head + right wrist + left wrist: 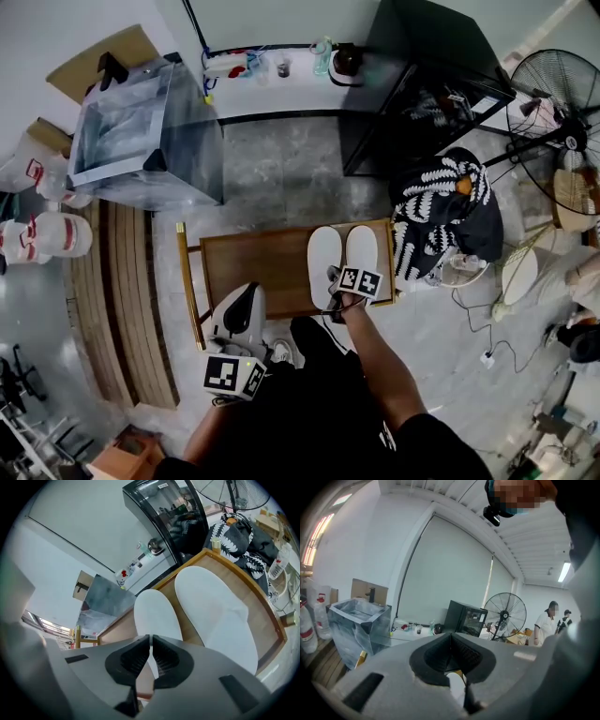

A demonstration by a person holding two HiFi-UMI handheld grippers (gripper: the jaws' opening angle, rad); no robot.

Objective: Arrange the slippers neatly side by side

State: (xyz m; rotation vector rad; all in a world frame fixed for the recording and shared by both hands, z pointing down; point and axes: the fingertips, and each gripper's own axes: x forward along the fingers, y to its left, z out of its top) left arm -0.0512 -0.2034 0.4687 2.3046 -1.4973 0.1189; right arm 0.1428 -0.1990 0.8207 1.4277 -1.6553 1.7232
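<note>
Two white slippers lie side by side, toes away from me, on the right part of a small wooden table (253,264). The left slipper (323,261) (154,613) and the right slipper (363,249) (213,611) nearly touch. My right gripper (335,278) (150,639) points steeply down at the left slipper's heel, jaws shut on its edge; white shows in the slit between the pads. My left gripper (249,294) (451,637) hovers at the table's near left edge, pointing almost level into the room, jaws shut and holding nothing.
A clear plastic box (141,141) stands beyond the table at left, a black cabinet (422,84) at back right. A black-and-white patterned cloth (441,206) hangs beside the table's right edge. A fan (561,112) and cables lie further right, and wooden slats (103,300) at left.
</note>
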